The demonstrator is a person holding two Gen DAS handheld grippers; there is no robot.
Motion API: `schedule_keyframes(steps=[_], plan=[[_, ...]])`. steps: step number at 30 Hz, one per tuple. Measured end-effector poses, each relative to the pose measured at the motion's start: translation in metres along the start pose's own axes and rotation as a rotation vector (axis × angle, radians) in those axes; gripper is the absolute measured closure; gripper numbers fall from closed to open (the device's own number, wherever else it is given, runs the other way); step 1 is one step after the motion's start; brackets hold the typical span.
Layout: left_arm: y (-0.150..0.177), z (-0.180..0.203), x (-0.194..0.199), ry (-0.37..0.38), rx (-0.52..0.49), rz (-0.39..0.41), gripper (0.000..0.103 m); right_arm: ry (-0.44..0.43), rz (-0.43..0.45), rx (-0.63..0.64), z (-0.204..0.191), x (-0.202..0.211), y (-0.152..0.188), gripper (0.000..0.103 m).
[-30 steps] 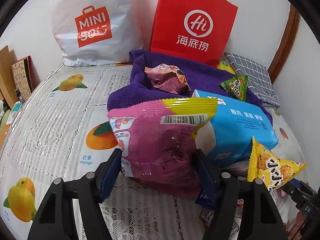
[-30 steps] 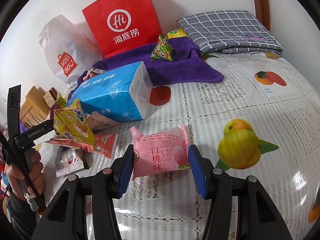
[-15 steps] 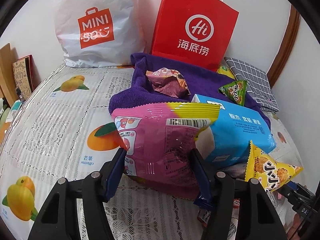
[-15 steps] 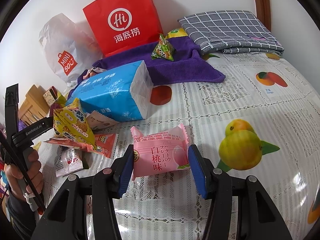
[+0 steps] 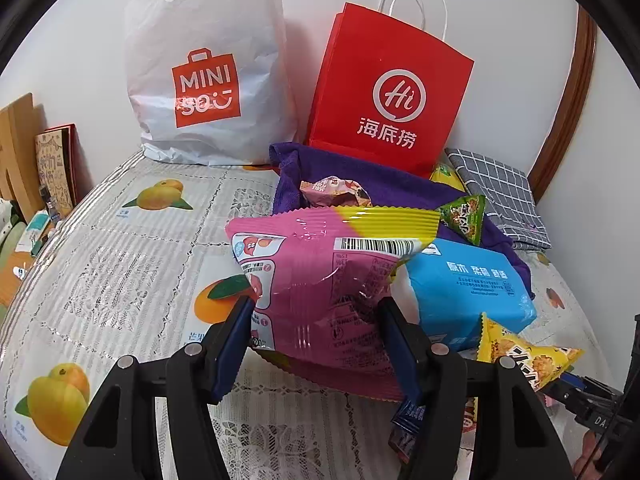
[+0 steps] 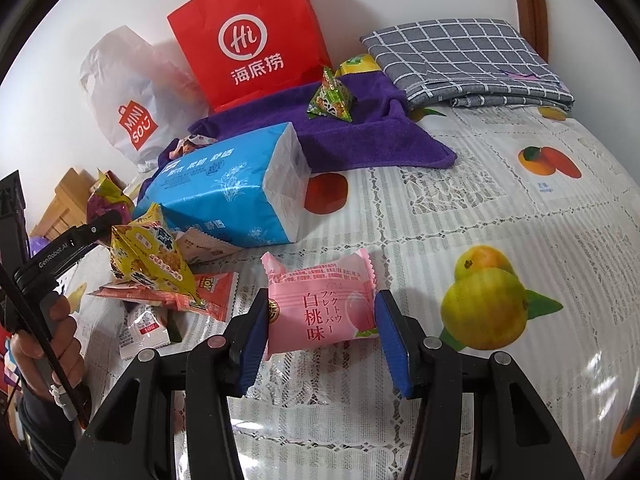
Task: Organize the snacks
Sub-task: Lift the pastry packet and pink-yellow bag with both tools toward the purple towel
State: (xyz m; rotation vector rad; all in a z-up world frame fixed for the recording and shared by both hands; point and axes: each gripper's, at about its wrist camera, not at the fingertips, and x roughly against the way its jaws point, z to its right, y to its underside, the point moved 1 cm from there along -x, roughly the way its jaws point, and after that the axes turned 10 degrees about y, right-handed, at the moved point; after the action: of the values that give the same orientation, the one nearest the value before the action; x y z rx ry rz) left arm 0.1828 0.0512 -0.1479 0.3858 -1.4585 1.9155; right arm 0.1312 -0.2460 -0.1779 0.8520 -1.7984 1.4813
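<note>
While gripped: pink-yellow snack bag (image 5: 320, 280) between jaws

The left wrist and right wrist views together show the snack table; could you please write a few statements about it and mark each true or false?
1. The left tool grips a pink and yellow snack bag. True.
2. The red paper bag lies flat on the table. False: it stands upright at the wall.
3. The pink peach snack pack sits between the fingers of the right tool. True.
4. The green triangular snack rests on the checked grey cloth. False: it rests on the purple towel.
5. The blue tissue pack is inside the white plastic bag. False: it lies on the table.
</note>
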Motion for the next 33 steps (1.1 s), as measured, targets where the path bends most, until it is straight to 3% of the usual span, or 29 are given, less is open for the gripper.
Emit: schedule_keyframes(steps=[7,14,33], plan=[[-0.004,-0.008,0.001,0.026,0.066,-0.063,0.042,0.007,0.066,0.048,-0.012,0.025,-0.026,0.053],[-0.024,0.000,0.017,0.054,0.057,-0.047,0.042,0.015,0.135,0.098,-0.023,0.043,-0.061,0.053],[-0.096,0.020,0.031,-0.021,-0.021,-0.026,0.042,-0.051,0.202,0.108,-0.040,0.056,-0.185,0.052]])
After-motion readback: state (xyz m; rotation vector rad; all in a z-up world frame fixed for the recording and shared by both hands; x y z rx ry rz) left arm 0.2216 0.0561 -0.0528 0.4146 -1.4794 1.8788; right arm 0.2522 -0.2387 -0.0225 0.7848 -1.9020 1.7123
